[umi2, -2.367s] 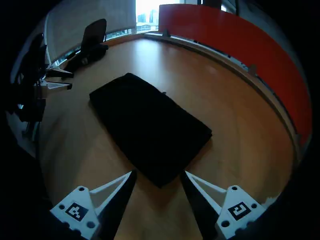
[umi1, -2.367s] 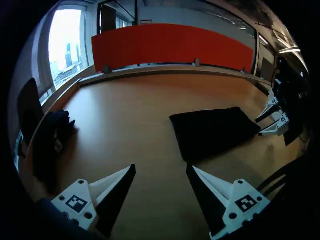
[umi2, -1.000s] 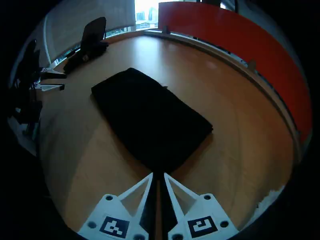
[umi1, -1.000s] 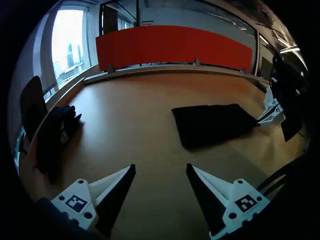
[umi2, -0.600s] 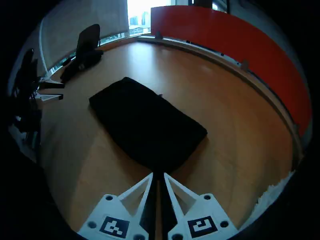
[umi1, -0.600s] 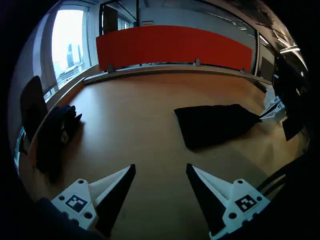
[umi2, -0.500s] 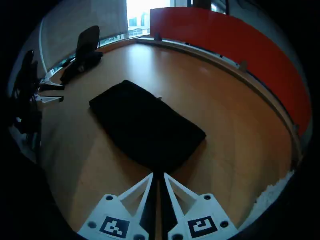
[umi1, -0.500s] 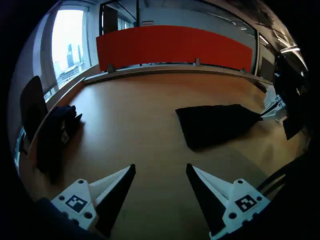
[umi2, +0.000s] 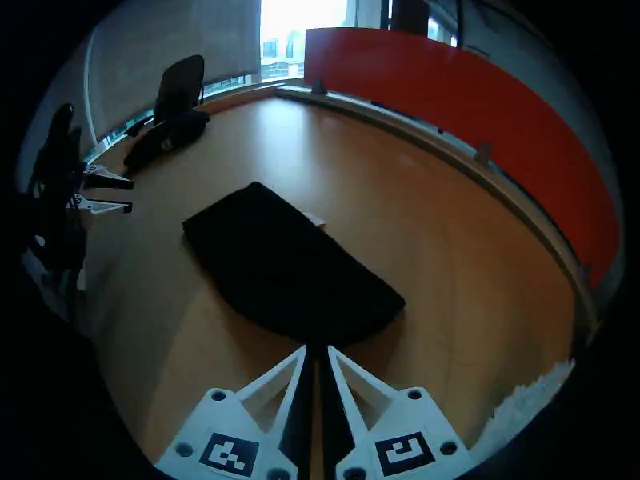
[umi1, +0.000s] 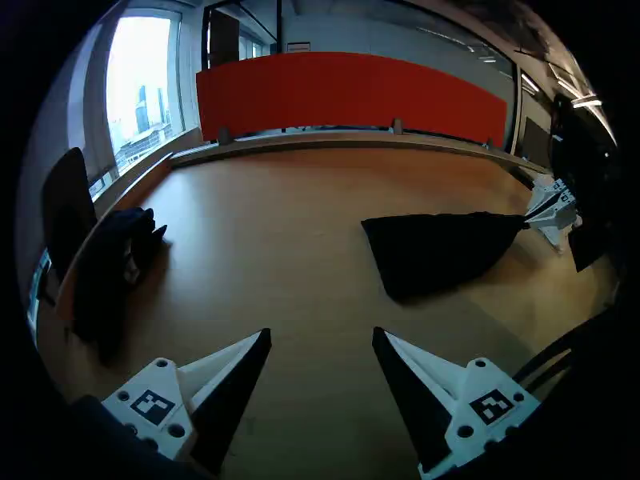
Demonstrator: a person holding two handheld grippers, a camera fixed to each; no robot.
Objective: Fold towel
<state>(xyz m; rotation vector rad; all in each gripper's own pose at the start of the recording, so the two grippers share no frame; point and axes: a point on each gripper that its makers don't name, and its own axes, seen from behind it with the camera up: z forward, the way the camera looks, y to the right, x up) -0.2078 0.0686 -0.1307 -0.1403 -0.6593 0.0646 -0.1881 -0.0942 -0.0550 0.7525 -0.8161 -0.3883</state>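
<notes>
A black towel (umi1: 436,252) lies on the wooden table (umi1: 256,232). Its right corner is pulled up into a point and held by my right gripper (umi1: 528,225), seen far off at the right. In the right gripper view the towel (umi2: 280,264) spreads away from my right gripper (umi2: 318,352), whose fingers are shut on its near corner. A small pale tag (umi2: 314,218) shows at the towel's far edge. My left gripper (umi1: 320,336) hovers open over bare table, well short of the towel. It also appears small at the left edge (umi2: 128,196), open.
A red partition (umi1: 352,88) runs along the table's far edge (umi2: 464,104). A dark bundle (umi1: 112,248) lies at the table's left end in front of a black chair (umi1: 60,208), also seen in the right gripper view (umi2: 180,80). Windows stand behind them.
My right gripper has shut on the towel's near corner and lifted it, drawing that side up into a point. My left gripper has stayed open and nearly still.
</notes>
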